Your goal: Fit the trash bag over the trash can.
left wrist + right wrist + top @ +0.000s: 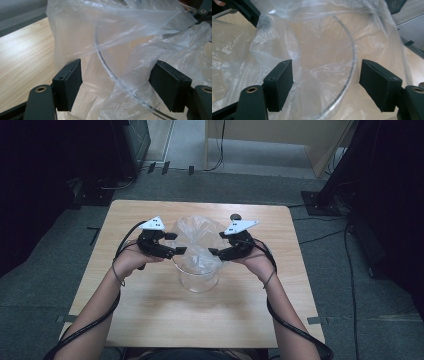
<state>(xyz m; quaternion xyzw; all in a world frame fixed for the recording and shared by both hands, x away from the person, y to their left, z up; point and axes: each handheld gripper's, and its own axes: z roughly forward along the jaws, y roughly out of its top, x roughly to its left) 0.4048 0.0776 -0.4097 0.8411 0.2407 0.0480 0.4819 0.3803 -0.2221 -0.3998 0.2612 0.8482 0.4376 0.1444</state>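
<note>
Plastic bag (196, 240): seen at the centre of the high view, draped into and over a clear glass bowl (199, 279) on the wooden counter (150, 310); its film is crumpled above the rim.
Bowl rim: seen as a thin curved line through the film in both gripper views (107, 70).
Left claw (175, 251): jaws stand wide, with film and rim between the pads but nothing pinched.
Right claw (216, 252): jaws likewise wide, film between them, not pressed.
Step in hand: judged to be lining the bowl with the bag, both claws set at opposite sides of the rim.
Next move: a fresh pinch on the loose film at each side seems called for, then a pull outward and down over the rim.
In the way: slack folds could bunch inside the bowl.
Around: a small dark object (235, 217) lies near the counter's far edge, upper right of centre; cables lie across the floor beyond.
</note>
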